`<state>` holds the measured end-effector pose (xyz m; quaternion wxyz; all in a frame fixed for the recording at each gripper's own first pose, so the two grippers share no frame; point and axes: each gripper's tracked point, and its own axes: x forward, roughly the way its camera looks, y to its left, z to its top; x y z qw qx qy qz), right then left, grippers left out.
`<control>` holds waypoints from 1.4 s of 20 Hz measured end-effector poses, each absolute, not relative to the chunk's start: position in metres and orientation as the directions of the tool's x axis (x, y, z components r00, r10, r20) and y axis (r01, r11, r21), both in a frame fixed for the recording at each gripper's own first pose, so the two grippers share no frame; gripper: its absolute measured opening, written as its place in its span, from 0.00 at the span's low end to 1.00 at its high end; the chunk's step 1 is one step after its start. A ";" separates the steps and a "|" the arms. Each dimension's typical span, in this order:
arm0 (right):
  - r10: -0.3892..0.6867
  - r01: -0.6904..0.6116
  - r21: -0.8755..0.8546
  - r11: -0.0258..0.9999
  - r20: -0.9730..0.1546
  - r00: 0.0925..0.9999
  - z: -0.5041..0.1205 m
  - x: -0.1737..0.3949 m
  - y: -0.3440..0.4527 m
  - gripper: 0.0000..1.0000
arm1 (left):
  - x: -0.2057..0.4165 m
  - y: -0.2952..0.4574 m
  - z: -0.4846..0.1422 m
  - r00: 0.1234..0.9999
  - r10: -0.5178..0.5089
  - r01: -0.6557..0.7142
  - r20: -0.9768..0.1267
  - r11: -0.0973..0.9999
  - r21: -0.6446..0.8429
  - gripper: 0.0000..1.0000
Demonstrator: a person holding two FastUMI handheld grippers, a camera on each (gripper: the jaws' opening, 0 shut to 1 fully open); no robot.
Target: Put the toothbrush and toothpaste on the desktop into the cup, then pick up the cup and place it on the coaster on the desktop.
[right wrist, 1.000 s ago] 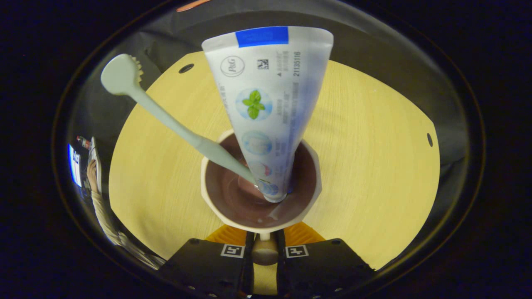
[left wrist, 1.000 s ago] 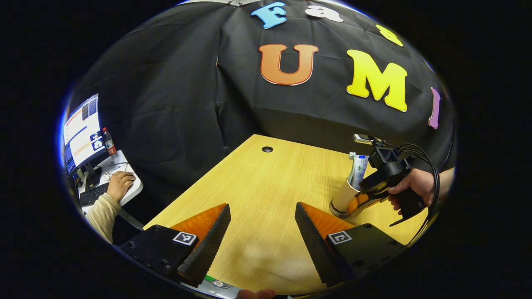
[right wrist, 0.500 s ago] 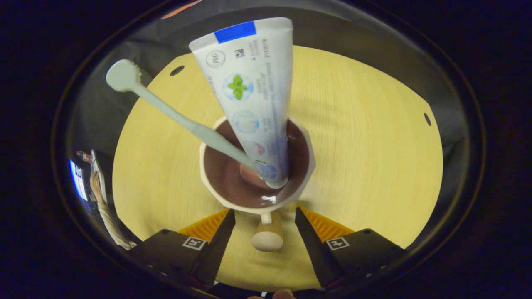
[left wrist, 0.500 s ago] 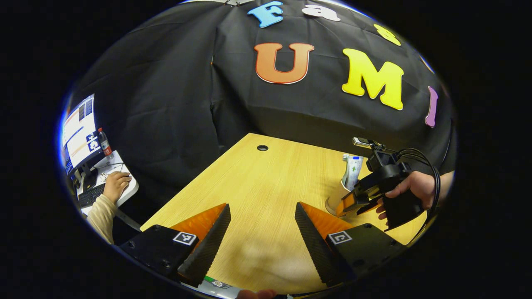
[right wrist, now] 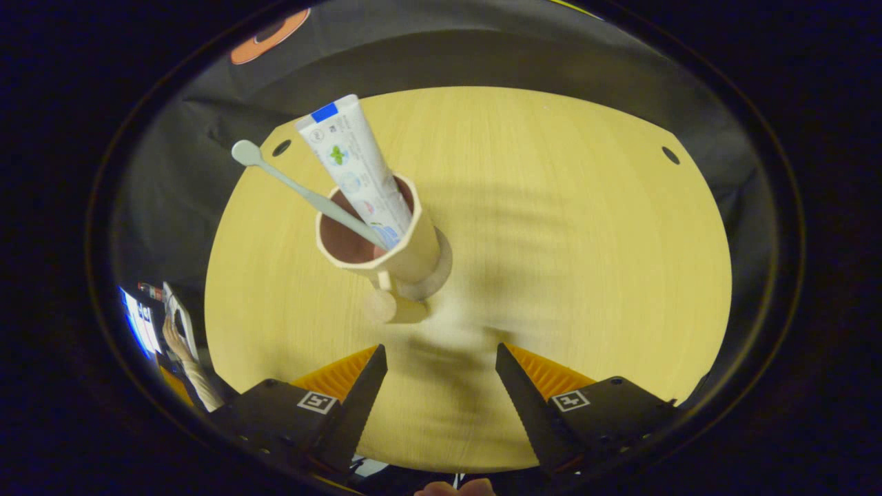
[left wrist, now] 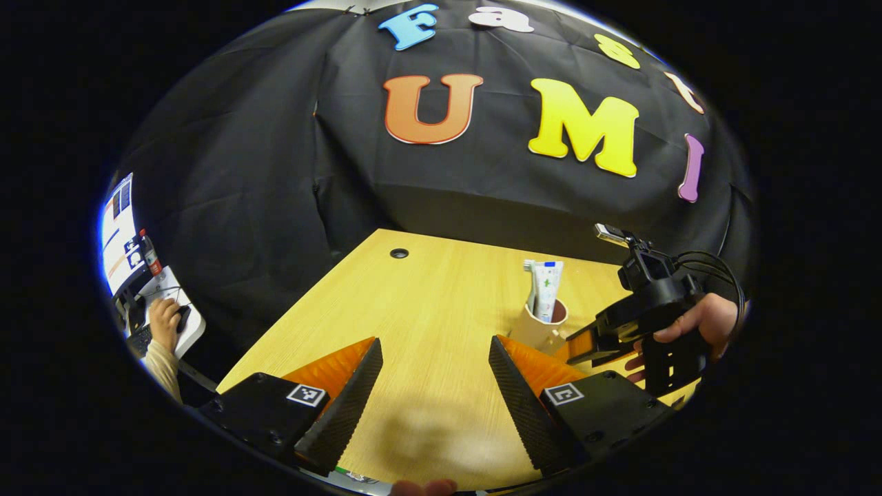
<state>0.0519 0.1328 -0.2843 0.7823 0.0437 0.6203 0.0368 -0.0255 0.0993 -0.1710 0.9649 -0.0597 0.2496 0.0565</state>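
Left gripper view: desktop (left wrist: 427, 324) broad, bare ahead up to far edge with cable hole (left wrist: 399, 253). Left gripper (left wrist: 435, 386) low over near edge, jaws spread, nothing between. Cup (left wrist: 541, 329) right of centre, toothpaste (left wrist: 548, 291) upright inside. Right gripper (left wrist: 582, 344) just beside cup, held by hand (left wrist: 696, 324).

Right gripper view: right gripper (right wrist: 439, 396) jaws released, apart from cup (right wrist: 386, 241). Cup stands on coaster (right wrist: 435, 265), holding toothpaste (right wrist: 355, 165) and leaning toothbrush (right wrist: 296, 189). Open desktop (right wrist: 586, 262) all round.
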 end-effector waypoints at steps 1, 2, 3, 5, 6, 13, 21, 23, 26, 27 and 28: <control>0.101 0.007 0.106 0.994 -0.965 0.243 -0.281 0.049 0.120 0.97 | -0.024 0.091 -0.168 0.874 0.065 -0.120 -0.481 0.989 -0.086 0.99; 0.089 0.018 0.097 0.995 -0.961 0.261 -0.277 0.044 0.108 0.94 | -0.022 0.084 -0.164 0.879 0.050 -0.101 -0.473 0.991 -0.084 0.99; 0.084 0.031 0.096 0.995 -0.956 0.281 -0.270 0.041 0.096 0.97 | -0.020 0.075 -0.159 0.883 0.036 -0.083 -0.467 0.993 -0.081 0.99; 0.072 0.063 0.100 0.993 -0.935 0.346 -0.249 0.043 0.071 0.97 | -0.013 0.059 -0.148 0.894 0.009 -0.052 -0.449 0.995 -0.084 0.99; 0.060 0.074 0.096 0.993 -0.919 0.389 -0.234 0.047 0.059 0.97 | -0.009 0.052 -0.139 0.900 -0.005 -0.036 -0.437 0.996 -0.086 0.99; 0.018 0.062 0.103 0.993 -0.640 0.769 -0.086 0.085 0.017 0.96 | 0.029 0.017 -0.064 0.954 -0.043 0.031 -0.297 0.998 -0.047 0.99; -0.015 0.022 0.042 0.999 -0.159 0.987 0.052 0.064 -0.001 0.96 | 0.045 0.007 0.028 0.993 -0.002 -0.003 -0.118 0.999 -0.045 0.98; -0.010 0.014 0.039 0.999 -0.081 0.997 0.073 0.054 -0.002 0.96 | 0.040 0.004 0.042 0.997 0.004 -0.007 -0.076 1.000 -0.030 0.98; -0.024 0.024 0.010 1.000 -0.020 1.000 0.087 0.048 -0.009 0.96 | 0.031 -0.003 0.056 0.999 0.006 -0.006 -0.040 1.000 -0.020 0.98; -0.026 0.026 0.009 1.000 -0.012 1.000 0.090 0.046 -0.010 0.99 | 0.028 -0.006 0.058 0.999 0.005 -0.006 -0.036 1.000 -0.023 1.00; -0.027 0.027 0.015 1.000 -0.005 1.000 0.091 0.044 -0.010 0.96 | 0.026 -0.007 0.058 0.999 0.006 -0.007 -0.036 1.000 -0.025 0.97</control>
